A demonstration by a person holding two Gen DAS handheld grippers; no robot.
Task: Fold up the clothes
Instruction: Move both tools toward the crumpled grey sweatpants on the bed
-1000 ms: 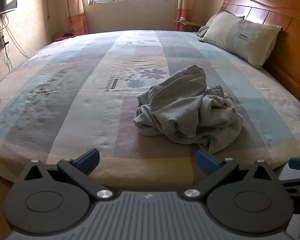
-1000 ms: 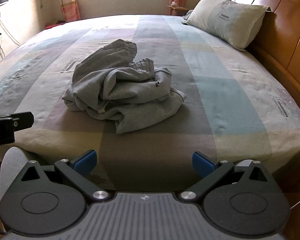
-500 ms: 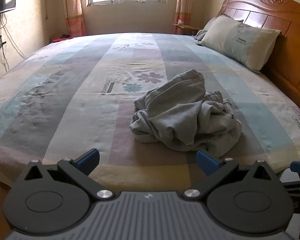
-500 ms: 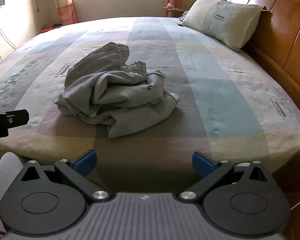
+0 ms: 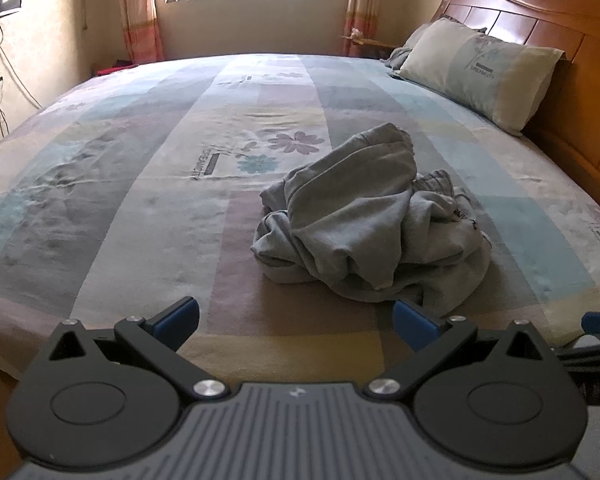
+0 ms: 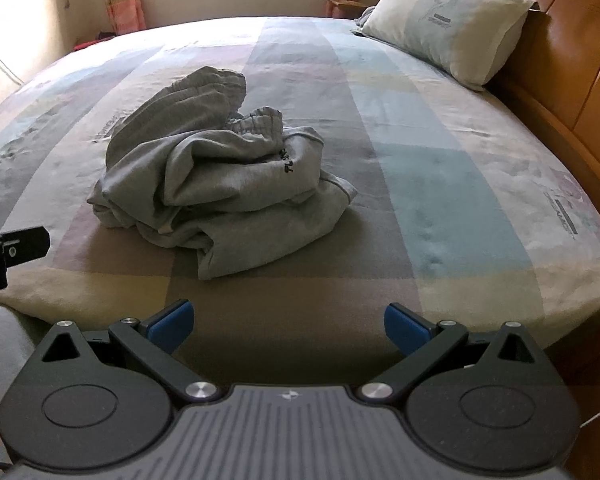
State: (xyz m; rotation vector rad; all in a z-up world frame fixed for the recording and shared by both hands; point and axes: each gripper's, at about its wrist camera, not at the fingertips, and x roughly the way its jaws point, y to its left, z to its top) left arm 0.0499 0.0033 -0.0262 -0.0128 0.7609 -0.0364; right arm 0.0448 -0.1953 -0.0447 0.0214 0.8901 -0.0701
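a: where's the grey garment lying?

b: in a crumpled heap on the bed, close to the near edge and roughly midway along it, well short of the pillow at the headboard end.

a: and the grippers?

b: the left gripper and the right gripper both hover just off that near edge, jaws spread wide, nothing in either.

a: which way does the heap lie from each?

b: ahead and a little right of the left one, ahead and a little left of the right one, so it sits between them. the left looks slightly nearer, though the fisheye makes that hard to call.

a: long axis?

b: hard to say for a bundle; it seems to stretch across, along the near edge, with a ribbed waistband bunched on the far side.

a: so the reach?

b: i'd say straight forward, one gripper to each end.
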